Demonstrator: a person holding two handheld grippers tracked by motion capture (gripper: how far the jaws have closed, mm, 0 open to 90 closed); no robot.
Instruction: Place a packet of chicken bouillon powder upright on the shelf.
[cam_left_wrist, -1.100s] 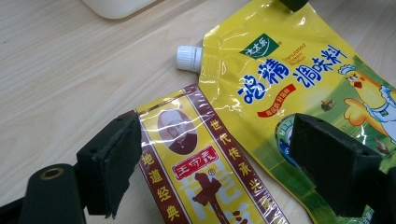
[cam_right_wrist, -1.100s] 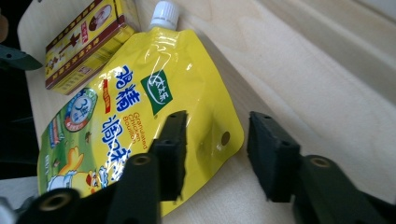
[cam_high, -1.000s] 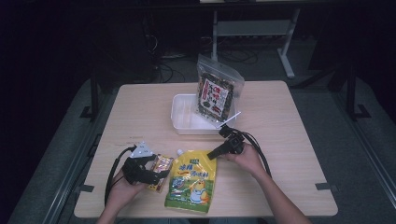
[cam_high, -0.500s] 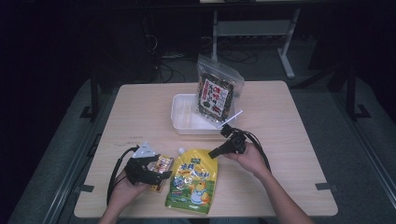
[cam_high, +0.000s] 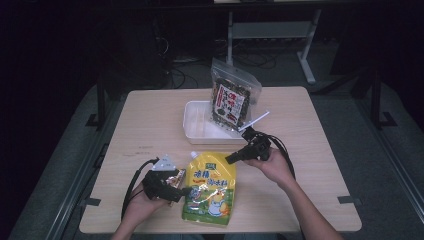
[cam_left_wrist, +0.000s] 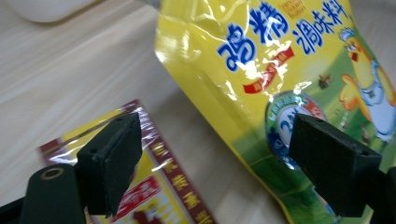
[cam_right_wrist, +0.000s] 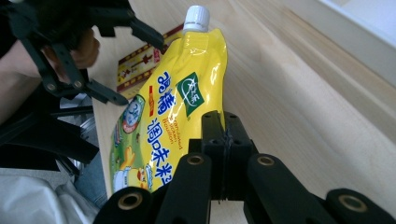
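A pale wooden table (cam_high: 150, 120) fills the middle of the high view, with a person's forearms coming in from six o'clock. Toward twelve o'clock sits a white tray (cam_high: 200, 131), and a clear bag of dark snacks (cam_high: 231, 102) stands upright in its right end. Near six o'clock lies a yellow spouted seasoning pouch (cam_high: 210, 187), flat on its back, white cap pointing to twelve o'clock. Just beside it at nine o'clock, partly under the left hand, lies a small red-and-yellow sachet (cam_left_wrist: 154, 196).

The left gripper (cam_left_wrist: 224, 172) hovers low with its jaws spread wide, one over the sachet and one over the pouch's left edge, gripping neither. The right gripper (cam_high: 235, 156) sits at two o'clock from the pouch, near its upper right corner; its jaws are pressed together with nothing between them.

The step in hand looks like the approach to a pickup, most likely of the pouch or the sachet. The next move calls for lowering the left gripper so that both jaws straddle one packet's edge alone, then squeezing
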